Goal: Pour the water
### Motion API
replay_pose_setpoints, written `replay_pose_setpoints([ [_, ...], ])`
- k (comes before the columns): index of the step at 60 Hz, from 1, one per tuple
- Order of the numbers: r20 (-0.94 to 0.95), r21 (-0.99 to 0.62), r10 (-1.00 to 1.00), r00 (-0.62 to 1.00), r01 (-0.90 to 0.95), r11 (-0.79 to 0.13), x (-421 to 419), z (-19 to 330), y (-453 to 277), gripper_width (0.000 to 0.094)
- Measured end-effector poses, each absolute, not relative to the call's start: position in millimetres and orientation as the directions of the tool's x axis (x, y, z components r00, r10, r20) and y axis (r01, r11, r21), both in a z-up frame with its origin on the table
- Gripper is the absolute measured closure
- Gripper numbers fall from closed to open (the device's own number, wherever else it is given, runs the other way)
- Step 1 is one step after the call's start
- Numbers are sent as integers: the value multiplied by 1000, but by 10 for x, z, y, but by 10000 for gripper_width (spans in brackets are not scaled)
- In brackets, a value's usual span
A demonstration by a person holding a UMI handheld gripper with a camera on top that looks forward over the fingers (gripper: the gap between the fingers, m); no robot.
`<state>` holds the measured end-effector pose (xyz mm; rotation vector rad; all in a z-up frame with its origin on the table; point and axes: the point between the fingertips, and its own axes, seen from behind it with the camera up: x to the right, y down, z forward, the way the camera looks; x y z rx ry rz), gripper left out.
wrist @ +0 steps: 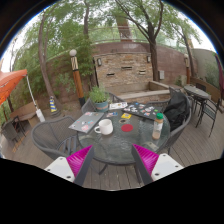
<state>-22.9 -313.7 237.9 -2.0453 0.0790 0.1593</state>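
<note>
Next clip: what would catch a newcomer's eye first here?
First, the round glass patio table beyond the open fingers, set with a white mug, a potted plant behind it and a clear bottle near its edge ahead of the other finger. Behind the table rises a stone wall under leafy trees. The gripper holds nothing.

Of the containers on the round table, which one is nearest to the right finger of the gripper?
The clear bottle with the light cap, upright at the table's edge just beyond the open gripper's right finger. The white cup stands farther left.
</note>
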Motion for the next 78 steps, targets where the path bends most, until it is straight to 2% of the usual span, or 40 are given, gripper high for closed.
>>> replay_pose_setpoints([
  [10,-137,-879,-12,990,-127,-460,61,2266,-3237,102],
  [22,-109,-892,-18,994,-106,-439,853,1973,-2937,112],
  [32,-73,-928,-39,997,-82,-364,1741,1550,-2176,100],
  [42,-80,-957,7,997,-75,-282,2149,1047,-1197,103],
  [53,-87,-979,42,995,-78,-187,2283,907,-357,104],
  [55,-84,-982,55,995,-73,-175,2259,890,-261,134],
  [56,-79,-983,62,995,-67,-172,2248,873,-224,181],
  [57,-71,-983,69,995,-58,-174,2232,838,-181,264],
  [59,-42,-977,68,997,-26,-213,2266,698,-154,524],
  [61,-24,-988,42,999,-17,-153,2267,792,-116,519],
  [63,-30,-989,29,999,-26,-144,2328,692,23,521],
  [64,-47,-992,28,999,-44,-121,2328,805,-68,522],
  [66,-56,-988,29,998,-51,-144,2304,796,-98,523],
  [78,-64,-989,103,993,-50,-138,2220,787,-36,522],
])
